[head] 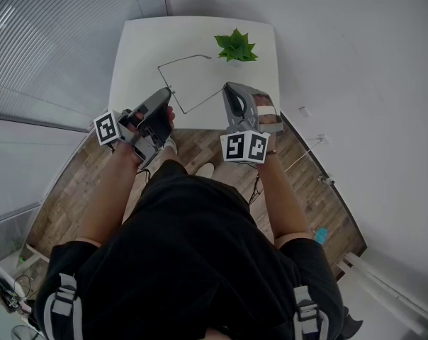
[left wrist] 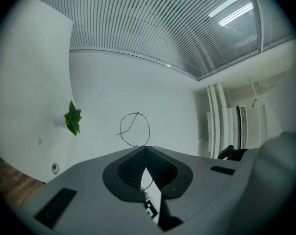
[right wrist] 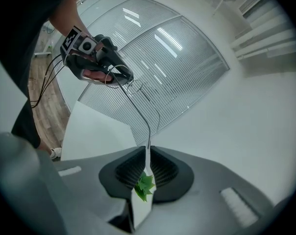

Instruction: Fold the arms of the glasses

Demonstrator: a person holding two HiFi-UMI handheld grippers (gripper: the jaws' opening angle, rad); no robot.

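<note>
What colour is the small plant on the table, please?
The plant is bright green, clearest in the head view.

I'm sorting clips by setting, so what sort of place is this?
Probably an office or meeting room, though I can't be sure: a small white table with a potted plant on it, slatted blinds along one wall, and a wood-look floor.

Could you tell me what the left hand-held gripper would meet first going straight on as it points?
Beyond the glasses the left hand-held gripper grips, probably only the bare white wall; the plant sits well off that line.
</note>
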